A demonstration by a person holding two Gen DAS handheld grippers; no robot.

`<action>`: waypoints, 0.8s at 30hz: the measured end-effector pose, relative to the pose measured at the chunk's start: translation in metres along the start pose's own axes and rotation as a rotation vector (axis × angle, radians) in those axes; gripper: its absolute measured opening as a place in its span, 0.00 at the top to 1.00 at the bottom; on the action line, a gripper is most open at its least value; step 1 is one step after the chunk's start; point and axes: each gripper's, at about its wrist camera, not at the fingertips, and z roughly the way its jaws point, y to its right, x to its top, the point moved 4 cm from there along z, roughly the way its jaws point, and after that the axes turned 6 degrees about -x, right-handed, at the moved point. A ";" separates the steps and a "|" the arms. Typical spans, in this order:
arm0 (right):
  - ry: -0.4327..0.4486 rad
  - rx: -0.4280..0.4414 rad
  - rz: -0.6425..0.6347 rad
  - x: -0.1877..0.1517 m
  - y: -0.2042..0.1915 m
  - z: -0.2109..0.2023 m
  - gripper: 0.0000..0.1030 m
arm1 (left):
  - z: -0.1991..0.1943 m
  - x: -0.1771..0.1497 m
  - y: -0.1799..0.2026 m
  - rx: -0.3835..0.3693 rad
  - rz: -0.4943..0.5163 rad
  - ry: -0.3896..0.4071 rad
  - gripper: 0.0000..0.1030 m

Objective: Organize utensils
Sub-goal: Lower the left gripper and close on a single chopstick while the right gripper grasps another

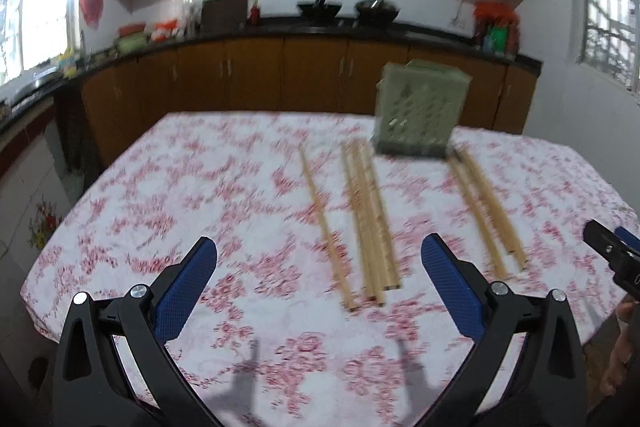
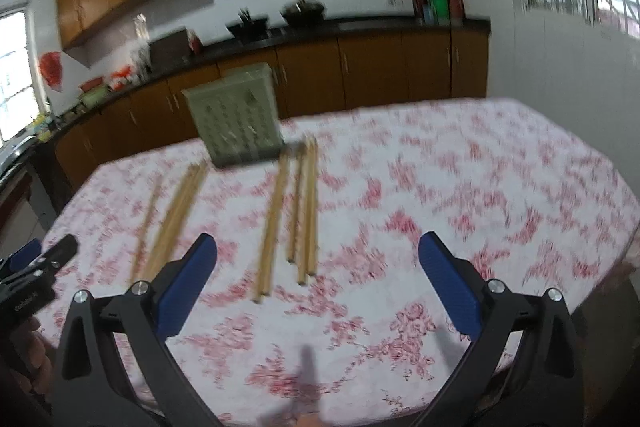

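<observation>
Several wooden chopsticks lie on a table with a red-and-white floral cloth (image 1: pixel 200 195). In the left wrist view one group (image 1: pixel 368 223) lies ahead of my open, empty left gripper (image 1: pixel 318 259), and another group (image 1: pixel 486 211) lies to the right. A pale green lattice utensil holder (image 1: pixel 420 109) stands upright behind them. In the right wrist view the holder (image 2: pixel 236 115) is ahead left, and chopsticks (image 2: pixel 304 211) lie just left of my open, empty right gripper (image 2: pixel 318 259). More chopsticks (image 2: pixel 172 219) lie further left. Both views are blurred.
The right gripper's tip (image 1: pixel 612 255) shows at the right edge of the left wrist view; the left gripper's tip (image 2: pixel 44 263) shows at the left edge of the right wrist view. Wooden cabinets and a dark counter (image 1: pixel 320 27) with woks stand behind the table.
</observation>
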 end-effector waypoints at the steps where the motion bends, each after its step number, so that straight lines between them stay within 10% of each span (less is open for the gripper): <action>1: -0.029 -0.003 -0.003 0.000 0.001 0.009 0.23 | 0.006 0.000 -0.005 0.010 -0.010 -0.023 0.03; 10: -0.228 0.079 -0.001 0.012 -0.010 0.095 0.78 | 0.063 0.001 -0.034 -0.019 -0.136 -0.193 0.43; 24: -0.269 0.035 -0.076 0.012 -0.019 0.124 0.92 | 0.102 0.001 -0.005 -0.103 -0.054 -0.294 0.79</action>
